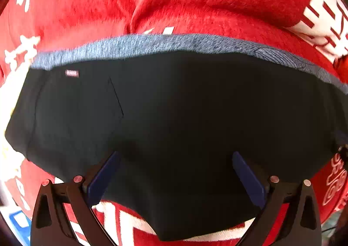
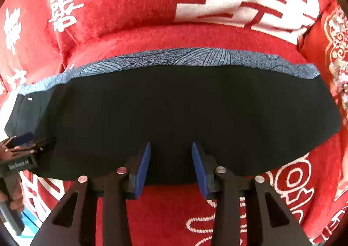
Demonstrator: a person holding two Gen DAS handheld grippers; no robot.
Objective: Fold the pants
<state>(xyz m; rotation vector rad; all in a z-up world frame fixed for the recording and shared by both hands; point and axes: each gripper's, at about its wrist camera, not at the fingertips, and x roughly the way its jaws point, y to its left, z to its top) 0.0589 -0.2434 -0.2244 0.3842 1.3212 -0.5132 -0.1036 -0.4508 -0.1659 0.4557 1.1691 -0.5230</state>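
1. The black pants (image 1: 174, 115) lie folded flat in a wide band on a red plush blanket (image 1: 195, 2) printed with white characters; the same pants (image 2: 184, 119) fill the middle of the right wrist view.
2. A grey-blue patterned strip (image 1: 152, 44) runs along the far edge of the pants, beyond both hand-held grippers; in the right wrist view the strip (image 2: 195, 59) shows fine line drawings.
3. The left hand-held gripper (image 1: 176, 156) points steeply down over the near part of the pants. Its blue pads (image 1: 104, 178) stand wide apart, with black cloth lying flat beneath and between them; they press on nothing.
4. A small pale label (image 1: 72, 73) sits on the pants ahead and to the left of the left hand-held gripper, just below the strip, with a pocket seam beside it.
5. The near edge of the pants bulges toward the camera between the left fingers, and red-and-white blanket shows below it.
6. The right hand-held gripper (image 2: 170, 148) also points down at the near edge of the pants. Its blue pads (image 2: 142, 169) are parted with a clear gap, and nothing is clamped; the cloth lies flat under the tips.
7. In the right wrist view the left hand-held gripper (image 2: 21, 139) appears far to the left, at the left end of the pants, with a person's hand (image 2: 13, 200) holding its handle.
8. A red cushion with gold ornament (image 2: 332, 50) lies off to the right, beyond the pants' right end.
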